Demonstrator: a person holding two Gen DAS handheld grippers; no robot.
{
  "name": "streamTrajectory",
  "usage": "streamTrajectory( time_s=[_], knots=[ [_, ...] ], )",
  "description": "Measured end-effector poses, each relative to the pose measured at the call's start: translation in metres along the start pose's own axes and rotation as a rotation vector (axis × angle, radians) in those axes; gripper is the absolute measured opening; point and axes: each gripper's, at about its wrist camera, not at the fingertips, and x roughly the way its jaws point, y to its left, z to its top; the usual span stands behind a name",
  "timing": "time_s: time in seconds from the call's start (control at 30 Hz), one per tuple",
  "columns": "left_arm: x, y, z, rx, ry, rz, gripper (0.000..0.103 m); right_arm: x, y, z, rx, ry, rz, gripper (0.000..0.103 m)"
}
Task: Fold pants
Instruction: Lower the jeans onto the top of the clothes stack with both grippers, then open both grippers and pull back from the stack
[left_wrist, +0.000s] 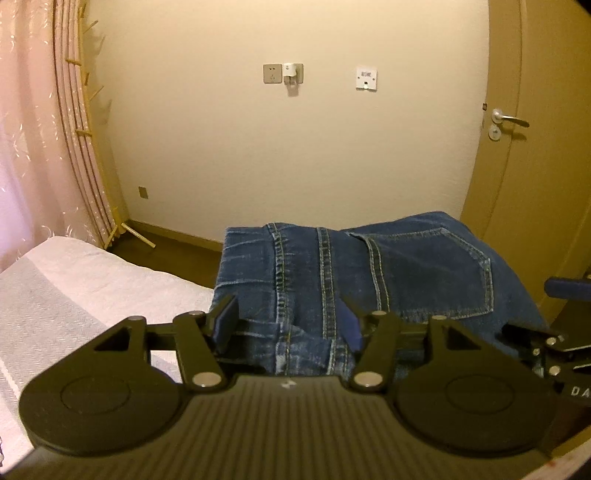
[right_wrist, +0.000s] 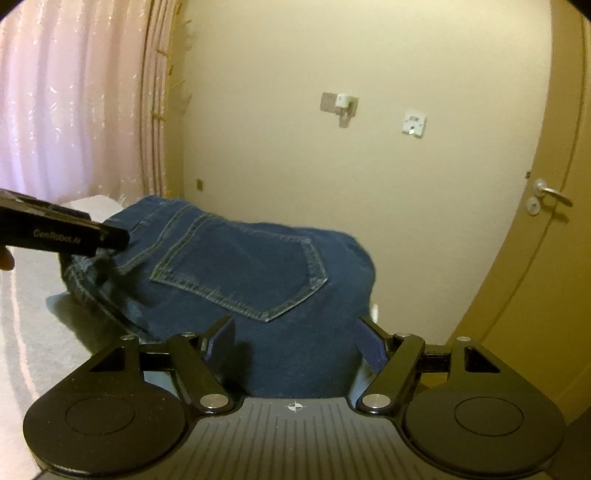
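Left hand-held gripper (left_wrist: 288, 325): spread | right hand-held gripper (right_wrist: 295, 341): spread | one folded jeans (right_wrist: 240, 266) | one bed (left_wrist: 66, 273)

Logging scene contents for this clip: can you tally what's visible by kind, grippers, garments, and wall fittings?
Black two-finger grippers with blue pads: 2, left gripper and right gripper
Blue denim pants: 1
Grey wall sockets: 2, upper socket and low socket
White plugged-in charger: 1
White wall switch plate: 1
Total: 7
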Motion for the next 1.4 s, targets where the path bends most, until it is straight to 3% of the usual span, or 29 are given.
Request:
streamTrajectory(
  time_s=[0.13,0.3,0.67,0.87,1.1,1.27,1.4],
  knots=[
    [-0.002,-0.007,-0.006,0.049,0.014,0.025,0.054,-0.005,-0.003,-0.004,0.031,0.007,0.018,0.069],
    [-0.014,-0.007,-0.005,0.009,0.008,0.009,0.059,-0.016,-0.008,-0.001,0.061,-0.017,0.036,0.069],
    [-0.036,-0.009,0.002,-0.026,0.009,0.052,0.071,-0.041,-0.008,0.003,0.109,-0.032,0.078,0.069],
    [-0.076,-0.018,-0.013,-0.059,0.062,0.077,0.088,-0.073,-0.011,-0.004,0.161,0.024,0.128,0.069],
    [-0.132,-0.036,-0.052,-0.122,0.154,0.136,0.091,-0.121,-0.005,-0.038,0.099,0.124,0.116,0.069],
    [-0.187,-0.058,-0.082,-0.184,0.164,0.168,0.102,-0.159,-0.006,-0.062,0.074,0.130,0.125,0.069],
    [-0.226,-0.076,-0.101,-0.185,0.146,0.211,0.102,-0.189,-0.006,-0.079,0.051,0.132,0.162,0.069]
  ],
)
